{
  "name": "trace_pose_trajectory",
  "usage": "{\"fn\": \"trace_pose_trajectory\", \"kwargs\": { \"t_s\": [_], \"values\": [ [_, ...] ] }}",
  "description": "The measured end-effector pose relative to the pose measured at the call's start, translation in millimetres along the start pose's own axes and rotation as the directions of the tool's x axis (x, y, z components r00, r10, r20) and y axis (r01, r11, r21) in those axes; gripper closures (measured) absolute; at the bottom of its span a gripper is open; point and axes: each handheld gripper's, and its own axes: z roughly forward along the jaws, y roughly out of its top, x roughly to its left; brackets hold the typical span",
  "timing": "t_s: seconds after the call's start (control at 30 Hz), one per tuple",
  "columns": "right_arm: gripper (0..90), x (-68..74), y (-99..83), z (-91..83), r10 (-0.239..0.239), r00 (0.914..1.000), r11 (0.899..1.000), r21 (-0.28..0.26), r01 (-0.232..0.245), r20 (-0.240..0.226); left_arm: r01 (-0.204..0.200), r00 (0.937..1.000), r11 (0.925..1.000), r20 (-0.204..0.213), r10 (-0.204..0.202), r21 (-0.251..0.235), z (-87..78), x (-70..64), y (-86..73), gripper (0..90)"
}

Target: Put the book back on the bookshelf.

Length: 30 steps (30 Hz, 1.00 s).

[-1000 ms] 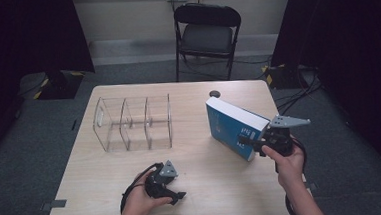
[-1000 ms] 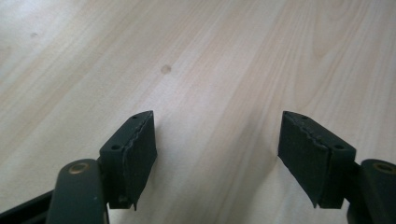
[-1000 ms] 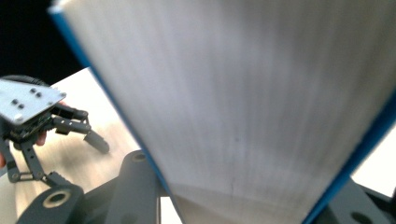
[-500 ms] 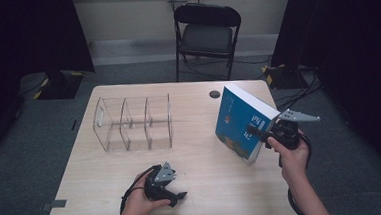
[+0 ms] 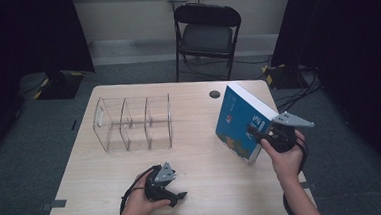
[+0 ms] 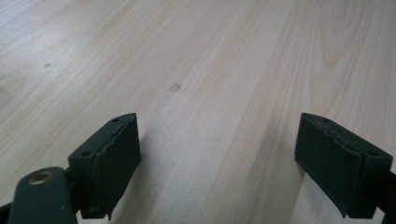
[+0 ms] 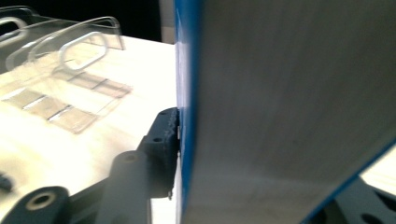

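Observation:
A thick blue book (image 5: pixel 239 122) stands almost upright at the table's right side, cover facing left. My right gripper (image 5: pixel 258 132) is shut on its near edge; in the right gripper view the book's page block (image 7: pixel 289 107) sits between the jaws, with the left finger (image 7: pixel 164 135) pressed on the blue cover. A clear acrylic organizer (image 5: pixel 133 122) with three compartments stands at the table's left centre and appears as a clear rack (image 7: pixel 56 60) in the right gripper view. My left gripper (image 5: pixel 176 194) rests near the front edge, open, with bare wood between its fingers (image 6: pixel 109 158).
A small dark round disc (image 5: pixel 214 94) lies on the wooden table (image 5: pixel 192 172) near its far edge. A black folding chair (image 5: pixel 206 31) stands behind the table. Cables trail on the floor at the right.
The right gripper has tipped the book up from a low slant to nearly upright and shifted it a little right. The left gripper has stayed put.

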Motion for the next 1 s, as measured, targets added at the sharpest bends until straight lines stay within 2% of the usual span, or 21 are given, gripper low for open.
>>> {"fn": "trace_pose_trajectory", "kwargs": {
  "t_s": [0.07, 0.13, 0.17, 0.27, 0.4, 0.43, 0.47, 0.6, 0.77, 0.9, 1.0],
  "values": [
    [48.8, 2.8, -0.3, 3.0, 0.005, 0.9998, 1.000, 0.021, -0.006, 0.021, 0.000, 1.0000, 1.0000, -0.001, 0.000, -0.001, 0.0, 0.0, 0.0, 13.9],
    [47.9, 4.3, -0.6, 3.6, 0.000, 0.9997, 1.000, 0.019, 0.000, 0.025, 0.001, 1.0000, 1.0000, -0.001, -0.001, -0.001, 0.0, -0.1, 0.0, 13.9],
    [49.8, 4.6, 0.0, 4.0, 0.006, 0.9996, 1.000, 0.024, -0.007, 0.029, 0.002, 1.0000, 1.0000, 0.000, -0.002, -0.001, 0.1, -0.1, 0.0, 13.9],
    [53.8, 3.8, 1.8, 4.7, 0.030, 0.9995, 0.999, 0.033, -0.030, 0.002, 0.002, 1.0000, 1.0000, -0.001, -0.002, -0.001, 0.0, -0.1, 0.0, 13.9],
    [53.9, 4.8, 2.8, 5.0, 0.029, 0.9994, 0.999, 0.036, -0.029, 0.020, 0.002, 1.0000, 1.0000, 0.000, -0.002, -0.001, 0.0, -0.1, 0.0, 13.9],
    [59.3, 4.7, 2.8, 5.0, 0.029, 0.9995, 0.999, 0.036, -0.029, 0.014, 0.002, 1.0000, 1.0000, -0.001, -0.002, -0.001, 0.0, -0.1, 0.0, 13.9],
    [60.1, 4.1, 2.9, 4.7, 0.033, 0.9994, 0.999, 0.035, -0.033, -0.009, 0.002, 1.0000, 1.0000, -0.001, -0.002, -0.001, 0.0, -0.2, 0.0, 13.9],
    [61.3, 3.7, 3.7, 4.2, 0.032, 0.9993, 0.999, 0.044, -0.031, -0.021, 0.002, 1.0000, 1.0000, 0.000, -0.002, -0.001, 0.0, -0.1, 0.0, 13.9],
    [61.6, 6.3, 3.3, 2.1, 0.062, 0.9953, 0.997, 0.051, -0.058, -0.075, 0.002, 1.0000, 1.0000, -0.001, -0.002, -0.003, 0.3, -0.1, -0.1, 13.9],
    [61.7, 9.4, 1.8, -3.0, 0.078, 0.9889, 0.996, 0.056, -0.071, -0.126, 0.000, 1.0000, 1.0000, 0.000, 0.000, 0.007, -0.5, 0.0, 0.3, 13.9],
    [61.7, 10.8, -2.3, -10.8, 0.095, 0.9808, 0.995, 0.055, -0.087, -0.171, 0.001, 1.0000, 1.0000, -0.001, -0.001, 0.006, -0.4, 0.0, 0.2, 13.9]
  ]
}}
